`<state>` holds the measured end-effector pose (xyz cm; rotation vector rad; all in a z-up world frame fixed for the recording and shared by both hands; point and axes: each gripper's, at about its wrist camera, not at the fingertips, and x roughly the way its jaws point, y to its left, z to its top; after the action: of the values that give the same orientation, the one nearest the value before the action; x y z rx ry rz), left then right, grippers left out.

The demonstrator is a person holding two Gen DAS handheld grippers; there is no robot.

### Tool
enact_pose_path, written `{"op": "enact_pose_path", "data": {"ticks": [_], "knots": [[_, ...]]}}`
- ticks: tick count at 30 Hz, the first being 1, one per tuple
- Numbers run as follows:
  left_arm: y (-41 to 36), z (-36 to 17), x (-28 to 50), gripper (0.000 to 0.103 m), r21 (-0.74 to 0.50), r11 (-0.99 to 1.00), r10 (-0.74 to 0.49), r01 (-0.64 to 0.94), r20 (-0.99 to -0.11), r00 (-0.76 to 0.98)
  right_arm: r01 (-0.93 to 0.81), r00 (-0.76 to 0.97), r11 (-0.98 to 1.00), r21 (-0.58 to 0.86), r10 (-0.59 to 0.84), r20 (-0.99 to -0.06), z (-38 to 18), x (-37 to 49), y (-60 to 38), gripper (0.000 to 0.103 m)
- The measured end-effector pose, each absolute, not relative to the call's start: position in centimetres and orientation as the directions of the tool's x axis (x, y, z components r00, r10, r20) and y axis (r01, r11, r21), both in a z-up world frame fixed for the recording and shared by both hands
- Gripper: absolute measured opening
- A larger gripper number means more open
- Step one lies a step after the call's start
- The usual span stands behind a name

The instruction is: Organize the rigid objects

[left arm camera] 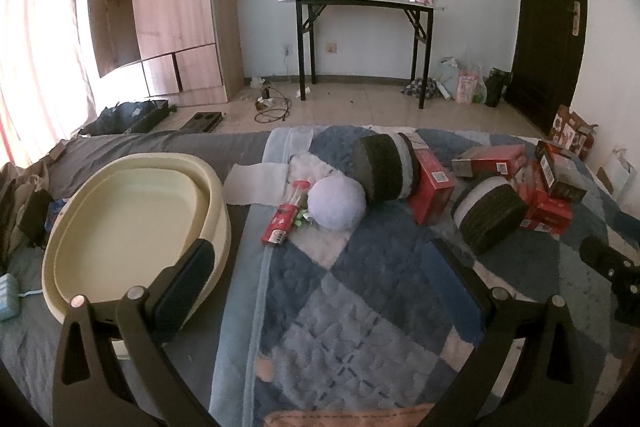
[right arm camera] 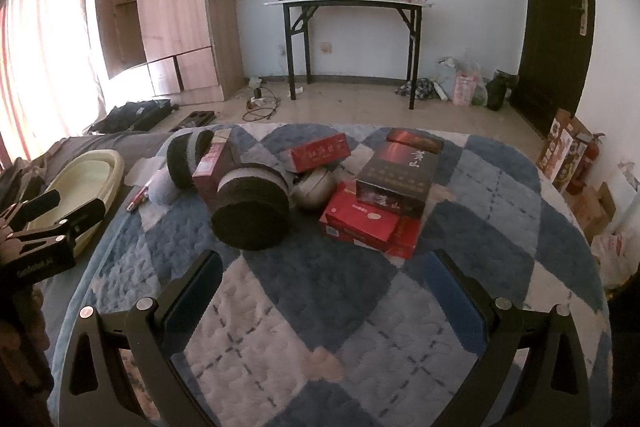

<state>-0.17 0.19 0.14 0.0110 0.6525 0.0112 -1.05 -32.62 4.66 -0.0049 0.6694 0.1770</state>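
Note:
A blue and white quilt (right arm camera: 320, 307) carries a pile of things. Several red boxes (right arm camera: 360, 223) lie under and beside a black box (right arm camera: 394, 179). Two dark round sponge rolls (right arm camera: 252, 215) (left arm camera: 490, 213) lie among them, with a silver lidded pot (right arm camera: 314, 187), a pale plush ball (left arm camera: 338, 201) and a slim red packet (left arm camera: 282, 217). A cream oval basin (left arm camera: 132, 223) sits at the left. My left gripper (left arm camera: 320, 267) is open and empty beside the basin. My right gripper (right arm camera: 320, 279) is open and empty, short of the pile.
A black-legged folding table (left arm camera: 362, 3) stands at the far wall. A wooden wardrobe (left arm camera: 172, 7) is at the left and a dark door (left arm camera: 550, 19) at the right. Bags and cartons (right arm camera: 568, 151) lie on the tiled floor.

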Motion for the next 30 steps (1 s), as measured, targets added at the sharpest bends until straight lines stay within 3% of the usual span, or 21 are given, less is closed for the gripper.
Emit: {"op": "enact_pose_path", "data": {"ticks": [30], "knots": [[-0.30,0.34,-0.29,0.103,0.002,1.000,-0.008,0.012,-0.606,0.796,-0.166,0.759,0.986,0.035,0.150,-0.634,3.97,-0.45,-32.08,0.103]]}}
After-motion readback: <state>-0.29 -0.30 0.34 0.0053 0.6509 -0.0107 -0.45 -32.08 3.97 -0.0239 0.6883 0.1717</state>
